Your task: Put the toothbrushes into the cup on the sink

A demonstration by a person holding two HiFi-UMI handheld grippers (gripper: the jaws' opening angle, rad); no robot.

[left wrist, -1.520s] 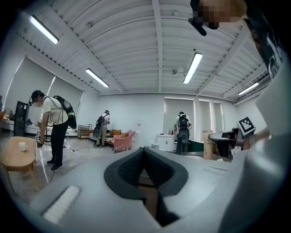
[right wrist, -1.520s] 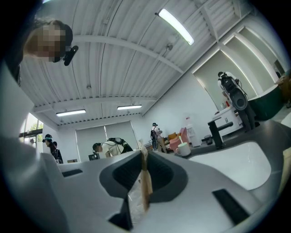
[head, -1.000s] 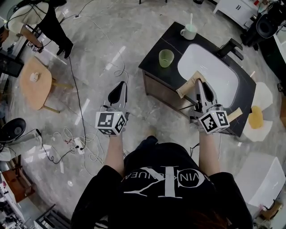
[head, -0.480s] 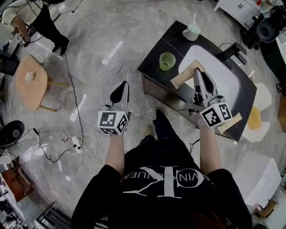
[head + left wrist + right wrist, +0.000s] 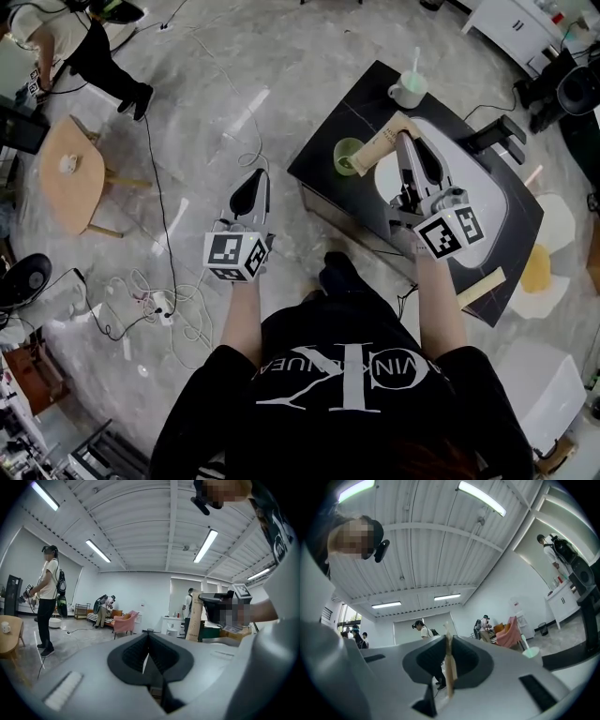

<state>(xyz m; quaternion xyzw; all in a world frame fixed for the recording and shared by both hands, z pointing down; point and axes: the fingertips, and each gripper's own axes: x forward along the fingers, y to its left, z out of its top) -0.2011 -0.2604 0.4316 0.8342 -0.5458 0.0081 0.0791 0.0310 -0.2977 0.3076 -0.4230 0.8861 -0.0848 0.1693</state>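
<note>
Left gripper (image 5: 251, 187): held over the floor, short of the counter. Its jaws are closed together with nothing between them. It has no part in the current step.

Right gripper (image 5: 405, 148): jaws clamped on the boxed toothbrush (image 5: 380, 145), a tan card sleeve. The right gripper view shows its thin edge pinched between the pads.

Change over the last second: the right gripper has carried the sleeve from above the white basin (image 5: 478, 202) across to the left side of the counter (image 5: 342, 98). The free end of the sleeve, previously over the basin, now overlaps the green cup (image 5: 343, 159).

Meaning for the task: the transfer is near its end and insertion is the step in hand. From the head view it cannot be settled whether the sleeve end is already inside the rim or only above it. The grip should hold until the end is seated.

Further back, the white cup (image 5: 408, 91) already holds a toothbrush. A second tan sleeve (image 5: 480, 287) lies at the counter edge, probably the next item.
</note>
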